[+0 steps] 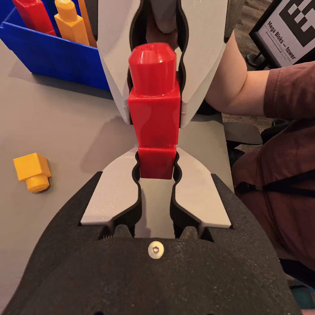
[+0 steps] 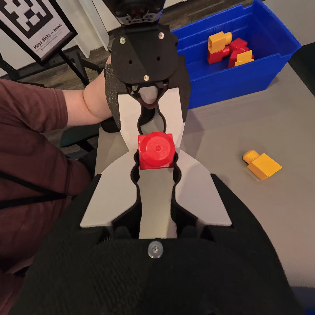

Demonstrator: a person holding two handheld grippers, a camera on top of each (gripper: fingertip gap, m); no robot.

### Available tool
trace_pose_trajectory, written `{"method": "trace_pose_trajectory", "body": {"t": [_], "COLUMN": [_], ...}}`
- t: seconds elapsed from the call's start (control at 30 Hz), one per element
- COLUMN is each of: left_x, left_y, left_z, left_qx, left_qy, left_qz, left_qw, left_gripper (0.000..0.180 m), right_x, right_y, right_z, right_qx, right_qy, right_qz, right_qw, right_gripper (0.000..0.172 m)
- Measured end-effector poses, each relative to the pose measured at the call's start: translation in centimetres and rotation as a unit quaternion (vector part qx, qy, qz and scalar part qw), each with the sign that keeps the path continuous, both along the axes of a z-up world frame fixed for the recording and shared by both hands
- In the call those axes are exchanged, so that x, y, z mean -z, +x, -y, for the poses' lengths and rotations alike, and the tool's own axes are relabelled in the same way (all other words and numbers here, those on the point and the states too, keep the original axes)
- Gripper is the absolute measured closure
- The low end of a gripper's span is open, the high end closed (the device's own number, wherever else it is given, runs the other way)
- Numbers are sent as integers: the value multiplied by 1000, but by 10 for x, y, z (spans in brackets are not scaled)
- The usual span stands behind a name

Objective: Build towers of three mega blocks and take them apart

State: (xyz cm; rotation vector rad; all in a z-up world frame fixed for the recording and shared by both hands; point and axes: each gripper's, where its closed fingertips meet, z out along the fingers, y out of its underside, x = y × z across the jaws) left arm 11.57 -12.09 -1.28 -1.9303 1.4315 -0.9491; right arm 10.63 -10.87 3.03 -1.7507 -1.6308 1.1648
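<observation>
Two red blocks are stacked into one piece and held above the grey table (image 1: 68, 122). My left gripper (image 1: 156, 162) is shut on the lower red block (image 1: 156, 164). My right gripper (image 1: 155, 119) comes in from the far side and is shut on the upper red block (image 1: 154, 110), whose stud points away from the left camera. In the right wrist view, my right gripper (image 2: 156, 158) presses on that block (image 2: 156, 150), seen stud-on. The left gripper's fingers (image 2: 126, 122) reach in behind it. A loose yellow block (image 1: 32, 170) lies on its side on the table; the right wrist view shows it too (image 2: 262, 165).
A blue bin (image 1: 51, 54) at the table's back holds several red and yellow blocks (image 2: 228, 49). A framed sign on a black stand (image 2: 34, 25) stands off the table. A person's forearm (image 1: 238, 85) and dark red sleeve lie along the table's edge. The grippers' ends are close to 4 centimetres from one another.
</observation>
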Motion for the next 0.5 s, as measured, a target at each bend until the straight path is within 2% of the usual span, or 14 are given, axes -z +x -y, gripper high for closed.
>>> {"method": "trace_pose_trajectory", "body": {"t": [0.23, 0.43, 0.5], "left_x": [-23, -32, -28], "left_y": [-2, -5, -7], "left_z": [-7, -11, -11], "left_qx": [-14, -26, -27], "left_qy": [-33, -28, -16], "left_qz": [84, 105, 85], "left_qw": [996, 994, 996], "left_gripper": [145, 145, 145], "right_x": [-17, -24, -19], "right_y": [-4, -8, -9], "right_z": [-9, -12, -10], "right_qx": [20, 32, 26], "right_qy": [7, 4, 3], "right_qz": [-57, -84, -70], "right_qw": [998, 996, 997], "right_gripper": [135, 135, 134]}}
